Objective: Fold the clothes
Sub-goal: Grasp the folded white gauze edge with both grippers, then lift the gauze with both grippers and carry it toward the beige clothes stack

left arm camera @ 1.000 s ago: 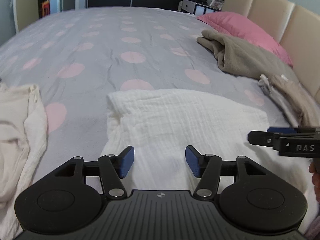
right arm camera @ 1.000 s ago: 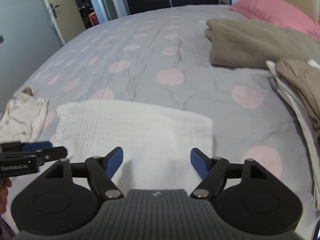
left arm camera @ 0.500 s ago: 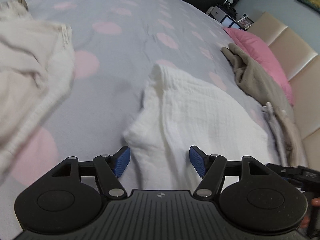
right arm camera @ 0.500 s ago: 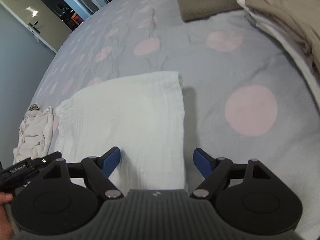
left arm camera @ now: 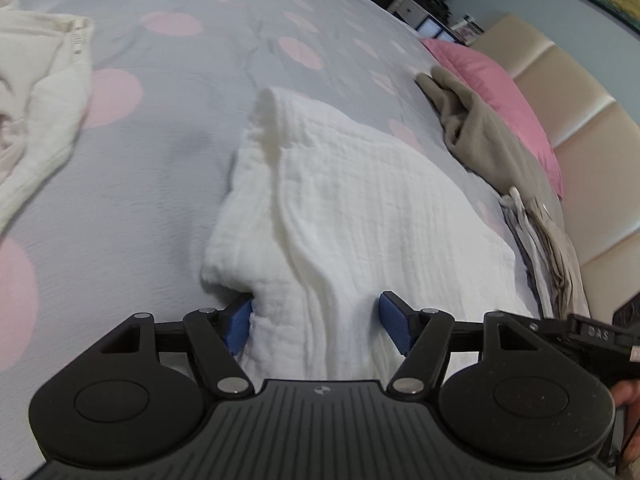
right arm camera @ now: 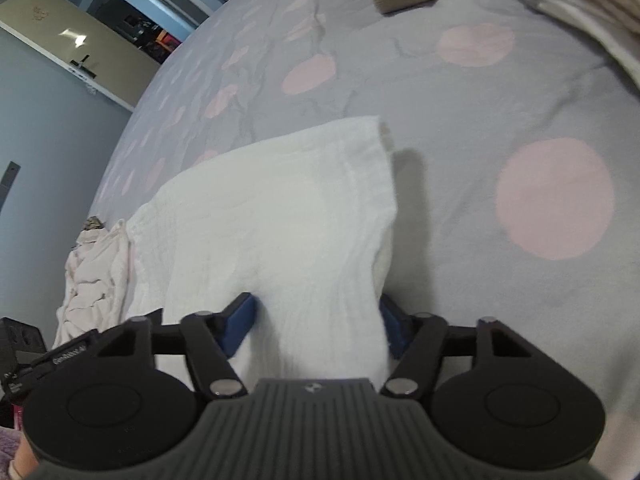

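Observation:
A white crinkled muslin cloth [left arm camera: 352, 200] lies folded on the grey bed cover with pink dots [left arm camera: 168, 128]. My left gripper [left arm camera: 316, 326] is open, its blue fingers straddling the cloth's near left corner, which bunches up between them. My right gripper [right arm camera: 316, 326] is open too, its fingers on either side of the cloth's near right corner [right arm camera: 320, 280]. The cloth [right arm camera: 280, 208] rises in a ridge between the fingers. The right gripper's body shows at the right edge of the left wrist view [left arm camera: 592, 336].
A crumpled cream garment [left arm camera: 36, 100] lies to the left, also in the right wrist view [right arm camera: 96, 272]. A beige blanket [left arm camera: 480, 136], a pink pillow [left arm camera: 500, 96] and a stack of folded clothes [left arm camera: 548, 248] lie to the right by the headboard [left arm camera: 580, 120].
Both grippers dropped lower and tilted down onto the cloth's near edge. The corners now bunch up between the open fingers, where before the cloth lay flat ahead.

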